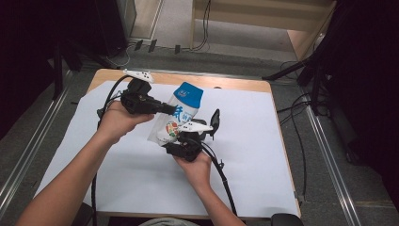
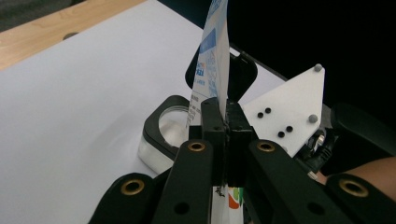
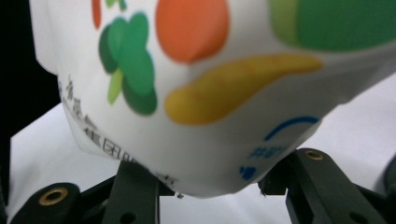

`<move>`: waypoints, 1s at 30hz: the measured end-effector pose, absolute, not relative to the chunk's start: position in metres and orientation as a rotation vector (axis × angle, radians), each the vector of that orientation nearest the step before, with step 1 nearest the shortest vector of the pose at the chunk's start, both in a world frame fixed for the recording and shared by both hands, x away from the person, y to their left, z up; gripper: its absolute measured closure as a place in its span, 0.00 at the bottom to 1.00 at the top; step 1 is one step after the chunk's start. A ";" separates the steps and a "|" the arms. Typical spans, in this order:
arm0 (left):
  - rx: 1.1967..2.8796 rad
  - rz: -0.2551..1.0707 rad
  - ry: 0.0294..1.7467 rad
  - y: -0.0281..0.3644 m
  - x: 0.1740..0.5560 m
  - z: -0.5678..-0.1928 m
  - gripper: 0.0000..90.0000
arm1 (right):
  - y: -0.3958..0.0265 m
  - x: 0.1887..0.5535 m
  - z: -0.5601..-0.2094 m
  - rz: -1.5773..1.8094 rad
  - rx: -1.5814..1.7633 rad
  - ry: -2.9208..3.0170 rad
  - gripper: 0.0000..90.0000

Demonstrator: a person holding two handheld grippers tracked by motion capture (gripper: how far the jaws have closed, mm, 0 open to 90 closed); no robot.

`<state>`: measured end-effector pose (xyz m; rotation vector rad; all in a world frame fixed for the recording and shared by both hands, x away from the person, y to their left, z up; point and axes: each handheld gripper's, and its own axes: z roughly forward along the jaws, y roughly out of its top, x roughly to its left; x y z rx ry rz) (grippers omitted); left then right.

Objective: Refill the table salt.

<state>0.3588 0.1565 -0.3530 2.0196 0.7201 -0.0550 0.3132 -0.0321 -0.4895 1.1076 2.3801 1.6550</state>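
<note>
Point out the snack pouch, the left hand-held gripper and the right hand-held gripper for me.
snack pouch (image 1: 181, 110), high view, on its white printed front.
left hand-held gripper (image 2: 226, 123), left gripper view, at its shut jaw tips.
right hand-held gripper (image 3: 212, 184), right gripper view, between its jaw tips.

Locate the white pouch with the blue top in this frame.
In the high view the pouch is held above the white sheet near the table's centre, between the left claw and the right claw.
</note>
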 end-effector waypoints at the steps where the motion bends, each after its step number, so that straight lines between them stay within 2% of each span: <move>1: 2.021 -0.056 0.716 0.155 0.359 -0.353 1.00 | -0.032 0.313 -0.489 1.662 1.102 2.387 0.67; 10: 1.989 -0.050 0.722 0.163 0.360 -0.348 1.00 | -0.032 0.313 -0.487 1.658 1.089 2.434 0.65; 20: 1.942 0.008 0.769 0.190 0.360 -0.335 1.00 | -0.039 0.312 -0.481 1.616 1.060 2.487 0.64; 30: 1.925 0.053 0.819 0.212 0.365 -0.337 1.00 | -0.058 0.304 -0.470 1.633 1.016 2.491 0.63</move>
